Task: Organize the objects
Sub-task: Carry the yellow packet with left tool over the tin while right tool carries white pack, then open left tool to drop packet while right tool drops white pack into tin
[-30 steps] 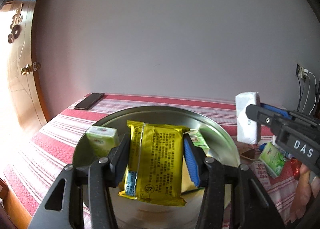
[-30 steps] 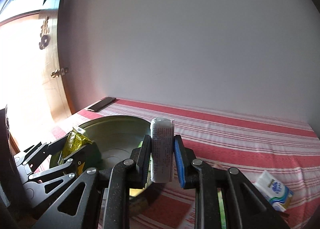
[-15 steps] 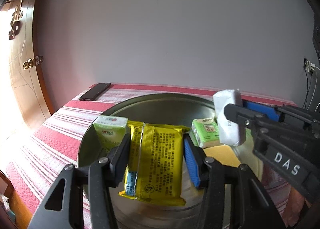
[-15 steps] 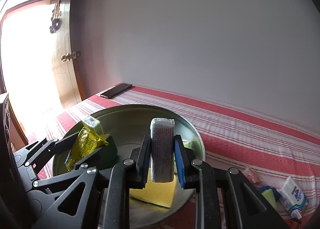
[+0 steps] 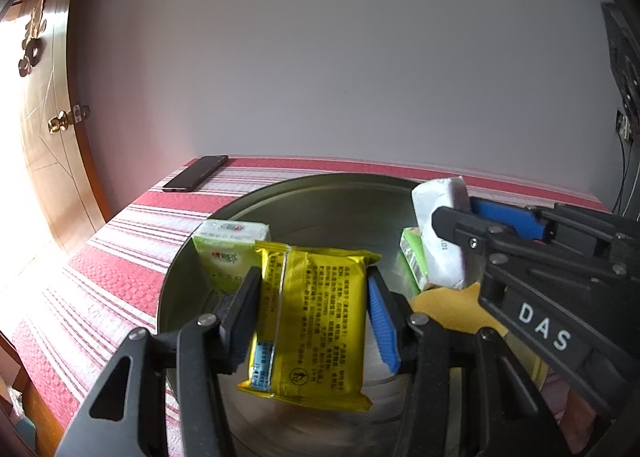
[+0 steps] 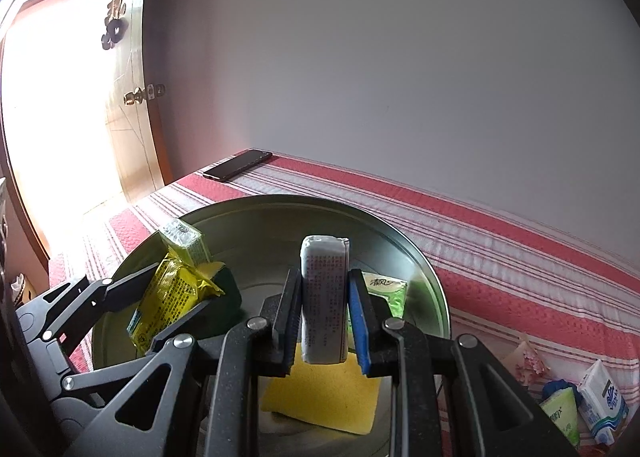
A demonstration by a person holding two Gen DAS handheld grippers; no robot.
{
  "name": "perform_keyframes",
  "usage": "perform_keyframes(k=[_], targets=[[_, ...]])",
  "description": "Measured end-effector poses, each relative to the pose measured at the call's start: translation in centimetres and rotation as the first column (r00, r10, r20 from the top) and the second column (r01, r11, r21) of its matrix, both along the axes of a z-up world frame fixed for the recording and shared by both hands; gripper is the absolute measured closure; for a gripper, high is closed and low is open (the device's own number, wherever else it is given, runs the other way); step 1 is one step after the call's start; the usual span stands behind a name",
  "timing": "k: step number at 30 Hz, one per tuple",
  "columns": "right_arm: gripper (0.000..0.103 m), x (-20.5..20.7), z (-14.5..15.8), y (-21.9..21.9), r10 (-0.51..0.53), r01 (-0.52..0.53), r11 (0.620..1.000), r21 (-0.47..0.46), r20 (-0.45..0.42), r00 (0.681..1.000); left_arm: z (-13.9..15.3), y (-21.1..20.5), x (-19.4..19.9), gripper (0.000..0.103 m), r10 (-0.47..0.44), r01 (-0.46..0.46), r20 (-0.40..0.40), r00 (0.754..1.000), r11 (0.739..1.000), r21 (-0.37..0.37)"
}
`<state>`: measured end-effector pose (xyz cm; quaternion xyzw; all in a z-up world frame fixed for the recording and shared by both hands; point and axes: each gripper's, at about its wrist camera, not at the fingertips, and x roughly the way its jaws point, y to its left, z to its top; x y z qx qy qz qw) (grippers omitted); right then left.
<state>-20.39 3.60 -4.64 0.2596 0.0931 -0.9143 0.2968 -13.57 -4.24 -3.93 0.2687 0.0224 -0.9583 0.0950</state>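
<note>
My left gripper (image 5: pixel 310 313) is shut on a yellow foil packet (image 5: pixel 310 321) and holds it over the left part of a round metal basin (image 5: pixel 328 187). My right gripper (image 6: pixel 324 309) is shut on a white tissue pack (image 6: pixel 324 297), held upright over the basin's right part (image 6: pixel 424 269). The white pack also shows in the left wrist view (image 5: pixel 442 233). In the basin lie a green tissue pack at the left (image 5: pixel 224 253), another green pack at the right (image 5: pixel 412 257) and a yellow sponge (image 6: pixel 332 393).
The basin stands on a red and white striped cloth (image 6: pixel 500 241). A black phone (image 5: pixel 196 173) lies at the far left corner. Tissue packs (image 6: pixel 604 409) and small items lie at the right edge. A wooden door (image 6: pixel 128 137) is at the left.
The right gripper has carried the white pack left, from beside the basin to above its right part. The left gripper with the yellow packet has moved closer over the basin.
</note>
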Motion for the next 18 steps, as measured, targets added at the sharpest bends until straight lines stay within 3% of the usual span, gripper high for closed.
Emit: perform_keyframes(k=[18], targets=[[0.078,-0.68,-0.79,-0.07,0.014,-0.014,1.0,0.001,0.025,1.0,0.21,-0.02,-0.02,0.051,-0.004,0.004,0.002,1.0,1.0,0.001]])
